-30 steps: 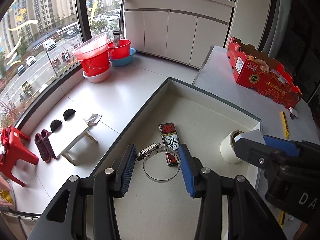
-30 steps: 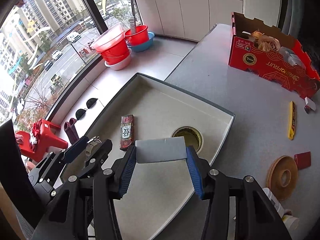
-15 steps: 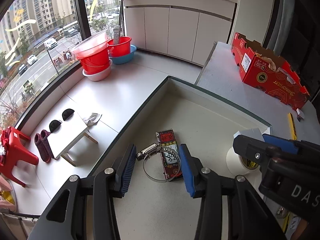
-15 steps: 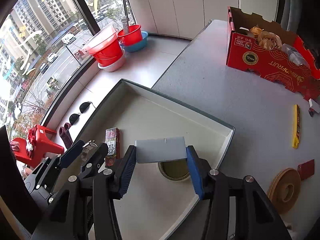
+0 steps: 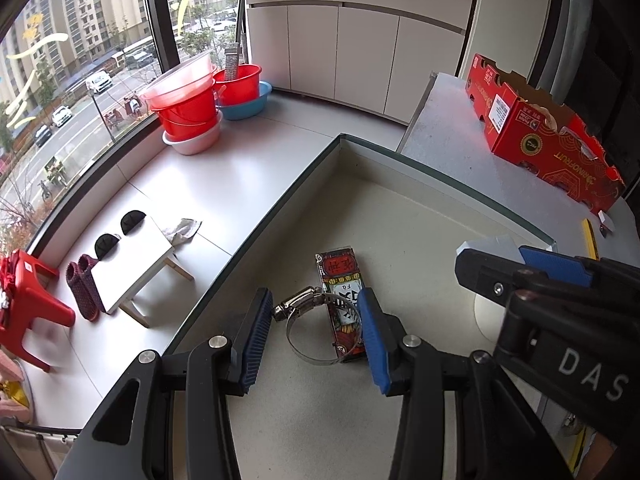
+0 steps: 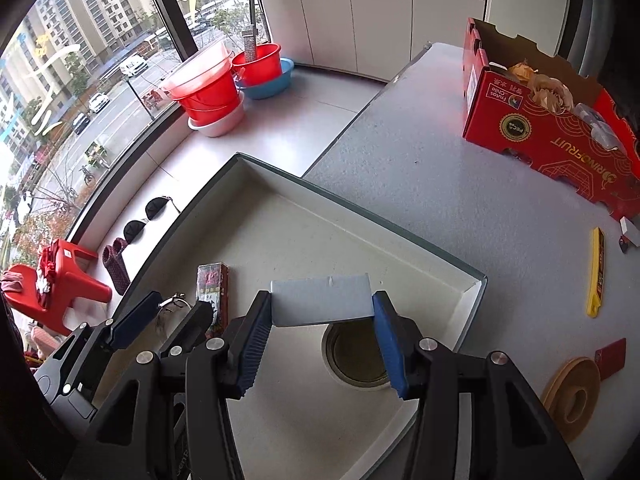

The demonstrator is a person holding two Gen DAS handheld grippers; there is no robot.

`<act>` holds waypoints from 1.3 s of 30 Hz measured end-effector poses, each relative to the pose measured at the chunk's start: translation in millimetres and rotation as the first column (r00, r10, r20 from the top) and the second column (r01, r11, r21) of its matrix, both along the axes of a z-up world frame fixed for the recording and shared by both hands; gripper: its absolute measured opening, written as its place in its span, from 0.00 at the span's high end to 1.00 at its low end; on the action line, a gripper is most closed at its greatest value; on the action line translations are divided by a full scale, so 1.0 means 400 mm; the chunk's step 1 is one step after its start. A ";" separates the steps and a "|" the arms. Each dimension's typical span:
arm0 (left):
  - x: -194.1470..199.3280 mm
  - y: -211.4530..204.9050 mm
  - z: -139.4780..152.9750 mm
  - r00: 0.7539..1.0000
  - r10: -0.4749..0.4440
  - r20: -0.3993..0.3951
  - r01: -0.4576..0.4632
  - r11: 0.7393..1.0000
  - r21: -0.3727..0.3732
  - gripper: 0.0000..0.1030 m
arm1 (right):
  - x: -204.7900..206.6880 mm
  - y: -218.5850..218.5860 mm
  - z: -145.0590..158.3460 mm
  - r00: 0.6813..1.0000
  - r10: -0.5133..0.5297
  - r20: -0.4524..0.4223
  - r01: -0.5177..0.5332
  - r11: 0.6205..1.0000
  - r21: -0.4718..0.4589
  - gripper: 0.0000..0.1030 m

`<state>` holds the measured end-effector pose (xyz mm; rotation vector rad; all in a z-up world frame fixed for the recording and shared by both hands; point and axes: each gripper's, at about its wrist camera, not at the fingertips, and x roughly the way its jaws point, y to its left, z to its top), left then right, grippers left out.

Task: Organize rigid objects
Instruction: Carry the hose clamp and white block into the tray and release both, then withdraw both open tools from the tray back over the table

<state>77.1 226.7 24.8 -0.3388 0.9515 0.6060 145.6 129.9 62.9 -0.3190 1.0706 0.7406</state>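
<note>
Left gripper (image 5: 316,334), lower centre of its view: ribbed blue fingers (image 5: 370,332) clamp a thin metal hose clamp (image 5: 316,326), a round steel band with a screw housing, above a printed rectangular carton (image 5: 342,300) lying flat in the sink (image 5: 400,184). Right gripper (image 6: 322,336), lower centre of its view: fingers grasp a smooth pale-grey rectangular block (image 6: 320,298) by its short ends, above the sink's round drain (image 6: 356,354). The sink is matte, speckled, with straight raised rims; its floor toward the upper frame lies bare. On the grey counter (image 6: 440,184), right, sit a red cardboard box (image 6: 548,132), a yellow strip (image 6: 597,272) and a tape roll (image 6: 570,394).
</note>
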 end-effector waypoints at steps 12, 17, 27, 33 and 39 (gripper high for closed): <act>-0.042 -0.021 0.011 1.000 0.019 0.010 -0.019 0.999 0.045 0.05 | -0.019 -0.033 0.035 0.998 0.009 0.057 -0.010 1.000 0.020 0.14; -0.069 -0.044 0.019 1.000 0.005 0.014 -0.005 1.000 0.020 0.00 | -0.032 -0.061 0.036 1.000 -0.005 0.026 0.005 1.000 0.020 0.14; -0.132 -0.114 0.044 1.000 -0.017 0.022 0.016 0.999 0.039 0.00 | -0.103 -0.108 0.043 1.000 0.012 0.008 -0.012 1.000 0.013 0.14; -0.177 -0.165 0.037 0.999 -0.028 0.024 0.028 0.999 0.019 0.00 | -0.152 -0.155 0.044 1.000 0.014 -0.004 -0.014 1.000 0.020 0.14; -0.213 -0.208 0.043 0.999 -0.047 0.027 0.047 0.999 0.015 0.00 | -0.185 -0.219 0.040 0.999 -0.015 -0.045 0.017 0.999 0.045 0.13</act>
